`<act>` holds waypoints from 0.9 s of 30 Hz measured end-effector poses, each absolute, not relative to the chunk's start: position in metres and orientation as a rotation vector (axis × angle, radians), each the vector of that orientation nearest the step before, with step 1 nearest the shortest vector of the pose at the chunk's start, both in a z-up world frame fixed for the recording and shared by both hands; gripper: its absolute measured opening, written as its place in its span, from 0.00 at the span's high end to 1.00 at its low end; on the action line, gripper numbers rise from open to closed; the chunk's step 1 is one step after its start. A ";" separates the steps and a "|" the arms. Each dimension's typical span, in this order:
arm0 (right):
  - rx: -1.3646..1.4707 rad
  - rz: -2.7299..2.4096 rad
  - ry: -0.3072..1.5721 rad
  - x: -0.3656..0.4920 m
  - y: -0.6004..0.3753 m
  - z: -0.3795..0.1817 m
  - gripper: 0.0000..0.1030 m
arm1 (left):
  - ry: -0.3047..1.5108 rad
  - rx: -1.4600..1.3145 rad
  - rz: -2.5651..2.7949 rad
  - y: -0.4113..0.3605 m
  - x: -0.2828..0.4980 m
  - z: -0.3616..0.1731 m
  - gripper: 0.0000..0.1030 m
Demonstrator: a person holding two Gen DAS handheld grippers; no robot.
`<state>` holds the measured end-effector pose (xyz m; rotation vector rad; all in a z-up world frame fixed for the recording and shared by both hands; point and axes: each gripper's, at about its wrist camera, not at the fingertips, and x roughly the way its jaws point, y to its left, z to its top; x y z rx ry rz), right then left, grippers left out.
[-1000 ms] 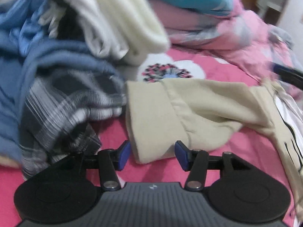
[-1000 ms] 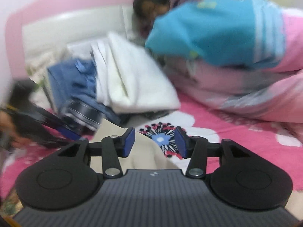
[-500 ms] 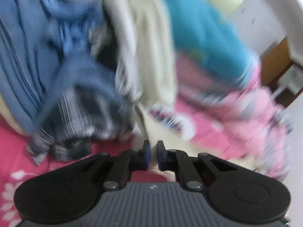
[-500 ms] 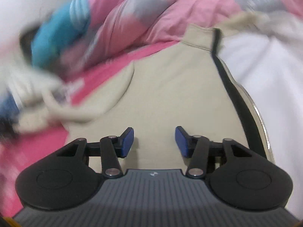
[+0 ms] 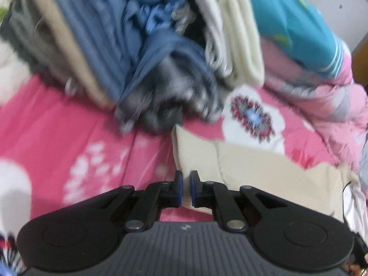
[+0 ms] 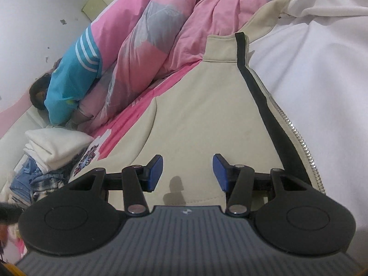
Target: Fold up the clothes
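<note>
A beige zip jacket lies spread on the pink bedsheet. Its black-edged zipper runs up the right side, beside the white lining. My right gripper hovers just over the jacket's beige front panel, open, with nothing between its blue pads. In the left wrist view the jacket's sleeve stretches off to the right. My left gripper is shut on the cuff end of that sleeve, with a sliver of beige cloth showing between the pads.
A pile of folded clothes, blue, plaid and cream, sits just beyond the sleeve cuff. A person in a turquoise top lies at the head of the bed under a pink quilt. The white wall stands behind.
My left gripper's jaws closed on the sleeve cuff and the hand rolled and shifted with it. My right gripper swung down from facing the clothes pile to over the jacket's body.
</note>
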<state>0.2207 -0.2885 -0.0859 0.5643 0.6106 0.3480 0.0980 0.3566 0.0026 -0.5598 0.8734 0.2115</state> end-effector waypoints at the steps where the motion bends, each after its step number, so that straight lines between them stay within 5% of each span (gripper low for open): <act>1: 0.568 0.349 0.610 0.220 -0.289 -0.086 0.54 | 0.891 -0.544 0.206 0.354 0.095 -0.001 0.93; 5: 0.576 0.354 0.607 0.220 -0.290 -0.087 0.54 | 0.968 -0.466 0.201 0.347 0.082 -0.015 0.93; 12: 0.517 0.353 0.638 0.222 -0.284 -0.082 0.53 | 0.845 -0.370 0.266 0.359 0.065 0.015 0.88; 16: 0.341 0.407 0.626 0.229 -0.261 -0.042 0.53 | 0.755 -0.137 0.173 0.327 0.084 0.030 0.78; 22: -0.073 0.681 0.550 0.271 -0.154 0.014 0.50 | 0.814 0.070 0.023 0.278 0.146 0.003 0.76; 27: -0.400 0.886 0.606 0.323 -0.061 -0.001 0.50 | 0.853 0.145 0.011 0.277 0.153 -0.018 0.77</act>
